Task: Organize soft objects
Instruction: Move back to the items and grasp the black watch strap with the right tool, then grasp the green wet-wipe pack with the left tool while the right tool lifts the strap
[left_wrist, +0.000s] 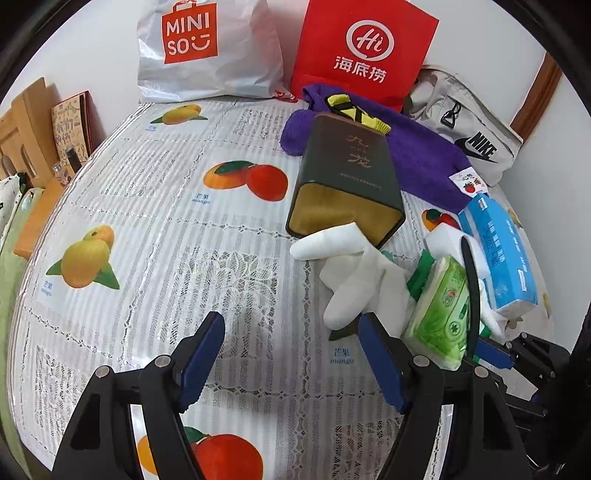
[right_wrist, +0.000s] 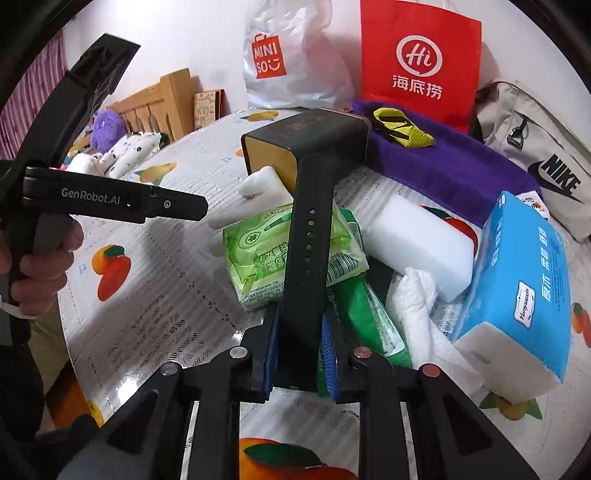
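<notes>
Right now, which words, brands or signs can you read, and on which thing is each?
"MINISO": white bag
"Hi", "海底捞": red bag
"NIKE": grey bag
"GenRobot.AI": left gripper
"mango": tablecloth
"九龙": tin
Green pack, blue pack: print unreadable.

At the far edge of your table, a white plastic Miniso shopping bag (left_wrist: 207, 51) stands beside a red paper bag with a white "Hi" logo (left_wrist: 364, 48). At the far right corner lies a grey fabric Nike bag (left_wrist: 469, 136). The clear lace-pattern tablecloth printed with mangoes (left_wrist: 155, 177) covers the top. Past the left edge you have a wooden bed frame (right_wrist: 159, 99), a fuzzy purple plush toy (right_wrist: 107, 127) and a brown doodle-printed box (left_wrist: 72, 129).
</notes>
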